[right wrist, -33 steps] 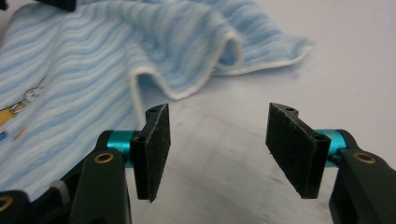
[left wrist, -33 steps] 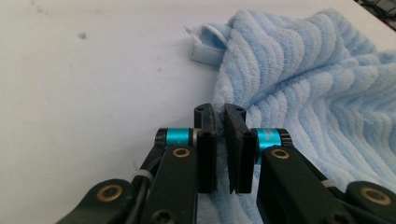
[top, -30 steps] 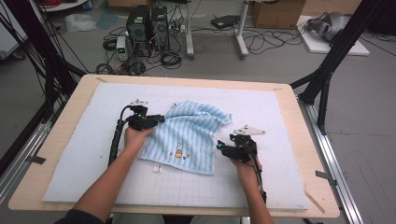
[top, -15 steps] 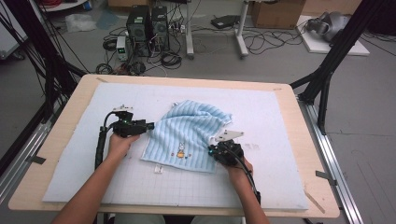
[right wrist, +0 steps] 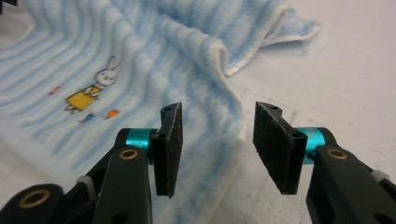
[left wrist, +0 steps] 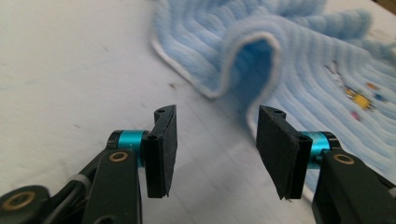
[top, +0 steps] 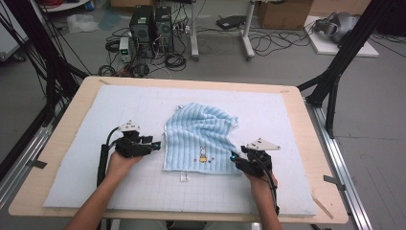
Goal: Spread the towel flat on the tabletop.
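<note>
**Two open grippers at towel's near corners**

Both grippers low over the mat [top: 72, 191], jaws spread, nothing held.

Left gripper [top: 154, 145]: just beside towel's [top: 201, 136] left edge, pointing toward it. Held in left hand [top: 119, 163], cable trailing back along forearm. From left gripper view, left gripper [left wrist: 215, 144] parted wide, bare mat between the pads. Towel [left wrist: 299, 60] just ahead and to the right; white-trimmed edge humps up in a raised fold in front of the right-hand pad. Touching or not: cannot tell.

Right gripper [top: 235, 158]: at towel's near right corner, grey plate on top, right hand [top: 256, 179] behind. From right gripper view, right gripper [right wrist: 217, 140] also parted wide, towel [right wrist: 140, 51] edge running between and just beyond the pads, not pinched. Corner fold of towel curls up farther off, trim showing.

Towel: light blue, ribbed, lying middle of mat, between the two grippers. Near half fairly flat, far half rumpled and bunched, far right corner sticking out. Small rabbit print [top: 203, 154] near the near edge; rabbit print [right wrist: 91, 91] clear in right gripper view, yellow dress, small coloured specks beside it.

Small tag [top: 184, 178] on mat just before the towel's near edge, apart from it.

Table [top: 306, 120] wooden rim around the mat. Computer towers [top: 151, 24] and cables on floor beyond.
</note>
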`<state>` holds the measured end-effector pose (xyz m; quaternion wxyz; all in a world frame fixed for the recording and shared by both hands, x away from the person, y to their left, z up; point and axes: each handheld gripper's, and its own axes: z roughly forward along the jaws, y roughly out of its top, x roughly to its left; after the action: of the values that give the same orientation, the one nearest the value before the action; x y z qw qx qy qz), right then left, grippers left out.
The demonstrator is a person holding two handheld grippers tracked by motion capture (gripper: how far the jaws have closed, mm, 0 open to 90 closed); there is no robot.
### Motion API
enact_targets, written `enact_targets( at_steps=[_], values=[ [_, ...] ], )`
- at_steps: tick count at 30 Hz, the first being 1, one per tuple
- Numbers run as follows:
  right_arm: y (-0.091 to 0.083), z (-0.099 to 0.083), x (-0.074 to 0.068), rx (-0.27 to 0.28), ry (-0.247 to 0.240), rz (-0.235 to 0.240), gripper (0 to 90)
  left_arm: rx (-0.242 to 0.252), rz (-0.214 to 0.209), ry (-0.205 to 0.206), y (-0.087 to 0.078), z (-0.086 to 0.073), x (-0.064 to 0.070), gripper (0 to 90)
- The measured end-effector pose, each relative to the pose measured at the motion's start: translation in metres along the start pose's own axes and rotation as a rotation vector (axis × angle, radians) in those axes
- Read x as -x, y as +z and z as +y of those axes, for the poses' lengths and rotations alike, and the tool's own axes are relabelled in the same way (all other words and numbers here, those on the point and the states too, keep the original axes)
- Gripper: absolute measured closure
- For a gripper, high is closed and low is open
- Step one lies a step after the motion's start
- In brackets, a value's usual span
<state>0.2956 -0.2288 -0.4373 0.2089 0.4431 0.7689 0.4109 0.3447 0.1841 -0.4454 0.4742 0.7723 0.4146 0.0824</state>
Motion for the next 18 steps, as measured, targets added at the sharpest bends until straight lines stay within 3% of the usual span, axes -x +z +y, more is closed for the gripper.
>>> enact_targets(
  at_steps=[7, 11, 14, 16, 18],
  values=[
    [0.006, -0.004, -0.010, -0.043, -0.027, 0.067, 48.4, -0.073, -0.088, 0.082, 0.016, -0.007, 0.030, 50.4],
    [0.016, -0.003, -0.014, -0.094, -0.047, 0.094, 49.1, -0.090, -0.054, 0.149, 0.022, -0.005, 0.042, 48.0],
    [0.018, -0.003, -0.016, -0.101, -0.061, 0.083, 52.6, -0.085, 0.007, 0.234, 0.021, -0.008, 0.047, 62.2],
    [0.018, -0.003, -0.015, -0.100, -0.069, 0.079, 58.0, -0.091, -0.030, 0.224, 0.020, -0.009, 0.047, 80.8],
    [0.018, -0.003, -0.015, -0.102, -0.066, 0.089, 63.5, -0.092, -0.029, 0.234, 0.019, -0.010, 0.050, 85.2]
  ],
)
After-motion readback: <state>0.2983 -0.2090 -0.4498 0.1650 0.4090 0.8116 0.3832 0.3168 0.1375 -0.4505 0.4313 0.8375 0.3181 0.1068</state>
